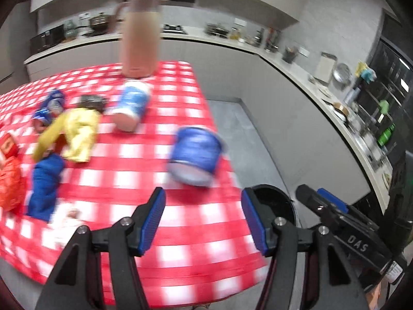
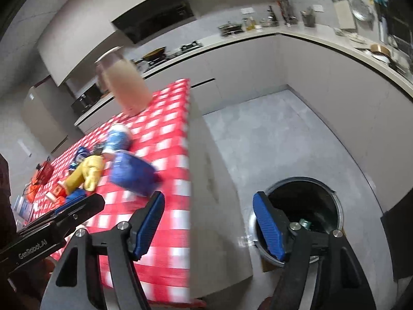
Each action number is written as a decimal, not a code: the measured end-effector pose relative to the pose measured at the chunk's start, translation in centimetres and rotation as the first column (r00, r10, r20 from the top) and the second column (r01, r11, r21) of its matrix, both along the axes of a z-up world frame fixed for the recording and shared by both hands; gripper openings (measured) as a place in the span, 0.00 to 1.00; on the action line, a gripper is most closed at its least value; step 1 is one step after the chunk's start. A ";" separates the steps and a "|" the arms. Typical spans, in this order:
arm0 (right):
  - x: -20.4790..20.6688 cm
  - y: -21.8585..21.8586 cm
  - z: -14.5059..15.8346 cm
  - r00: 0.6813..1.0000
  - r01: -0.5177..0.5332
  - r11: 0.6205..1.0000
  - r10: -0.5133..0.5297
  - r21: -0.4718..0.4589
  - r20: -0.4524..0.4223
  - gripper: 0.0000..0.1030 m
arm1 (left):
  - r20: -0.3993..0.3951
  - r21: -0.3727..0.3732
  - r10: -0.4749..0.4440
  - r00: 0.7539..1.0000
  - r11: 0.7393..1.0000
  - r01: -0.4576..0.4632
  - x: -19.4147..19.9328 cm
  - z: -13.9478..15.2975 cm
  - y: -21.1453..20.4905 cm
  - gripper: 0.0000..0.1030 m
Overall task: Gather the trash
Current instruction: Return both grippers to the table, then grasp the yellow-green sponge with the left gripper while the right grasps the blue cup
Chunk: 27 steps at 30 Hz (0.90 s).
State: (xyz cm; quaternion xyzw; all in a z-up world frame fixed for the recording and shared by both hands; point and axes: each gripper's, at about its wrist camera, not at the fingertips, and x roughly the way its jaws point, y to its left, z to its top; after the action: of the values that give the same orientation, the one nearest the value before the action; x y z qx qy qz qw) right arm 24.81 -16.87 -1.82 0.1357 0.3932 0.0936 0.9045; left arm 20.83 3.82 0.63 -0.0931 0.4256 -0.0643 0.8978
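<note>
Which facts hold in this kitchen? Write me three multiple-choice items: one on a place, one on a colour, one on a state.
1. The black bin stands:
A. on the table
B. on the floor beside the table
C. on the counter

2. The tablecloth is:
A. plain blue
B. green striped
C. red and white check

3. The jaws of the right gripper are:
A. open, with nothing between them
B. shut on a cup
C. shut on a wrapper

Answers:
1 B: the right wrist view shows its round rim on the grey floor, past the table's edge.
2 C: red and white squares cover the whole tabletop.
3 A: the two blue pads stand well apart, with only cloth and floor seen between them.
</note>
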 end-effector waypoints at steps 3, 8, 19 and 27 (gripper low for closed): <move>0.4 3.3 0.6 1.000 -0.028 1.000 0.028 -0.006 0.005 0.75 | 0.000 0.008 0.047 0.999 0.999 -0.047 -0.1 -0.1 3.4 0.60; 1.2 8.0 0.9 0.999 -0.048 0.999 0.048 0.005 0.000 0.77 | 0.012 0.019 0.102 0.995 0.995 -0.102 -0.6 -0.1 8.3 0.60; 4.1 12.3 -1.1 0.996 -0.008 0.999 0.012 0.046 -0.083 0.80 | 0.017 0.013 0.094 0.995 0.996 -0.094 0.6 -0.8 12.9 0.60; 7.6 13.7 -2.5 0.989 0.040 0.999 -0.037 0.020 -0.144 0.80 | 0.019 0.023 0.136 0.991 0.990 -0.136 1.8 -1.2 15.8 0.60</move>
State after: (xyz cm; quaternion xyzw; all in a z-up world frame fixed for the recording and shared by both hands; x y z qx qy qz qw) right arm 32.44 -3.20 -4.34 0.1600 0.4537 0.0705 0.8738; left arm 22.65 19.64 -0.57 -0.1105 0.4111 0.0012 0.9048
